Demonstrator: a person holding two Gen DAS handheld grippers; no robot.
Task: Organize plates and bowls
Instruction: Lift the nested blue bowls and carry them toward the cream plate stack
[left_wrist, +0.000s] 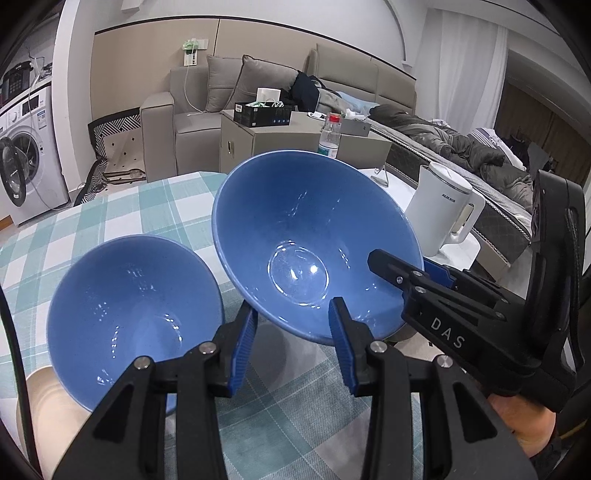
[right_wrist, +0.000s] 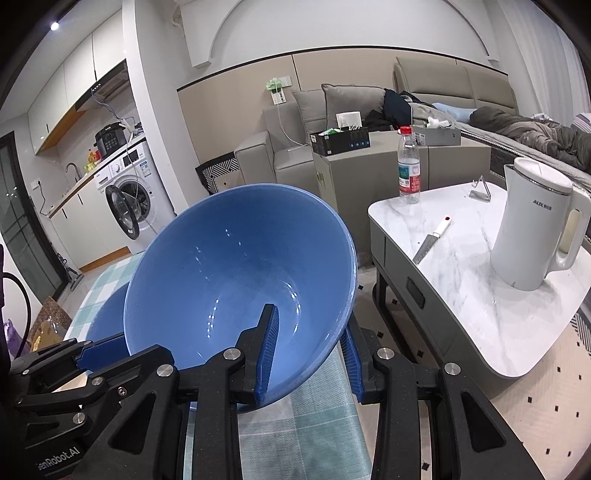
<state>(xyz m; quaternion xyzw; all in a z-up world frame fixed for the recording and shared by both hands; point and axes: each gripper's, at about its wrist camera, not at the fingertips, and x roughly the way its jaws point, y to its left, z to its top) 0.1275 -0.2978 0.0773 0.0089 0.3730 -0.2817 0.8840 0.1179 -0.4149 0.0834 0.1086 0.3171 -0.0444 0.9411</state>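
Glossy glazed blue bowl, matt woven tablecloth, seemingly marble tabletop

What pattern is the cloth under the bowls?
The tablecloth is a teal-and-white check, clearest in the left wrist view.

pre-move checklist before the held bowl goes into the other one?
1. Right gripper grips the tilted blue bowl across its rim: ok.
2. Held bowl off the cloth: ok, it is tilted in the air.
3. Second blue bowl upright with nothing in it: ok.
4. Left gripper open with nothing in it: ok.
5. Left gripper out of the stacking path: not ok, it sits between the bowls.
6. Grip firmness: cannot tell.
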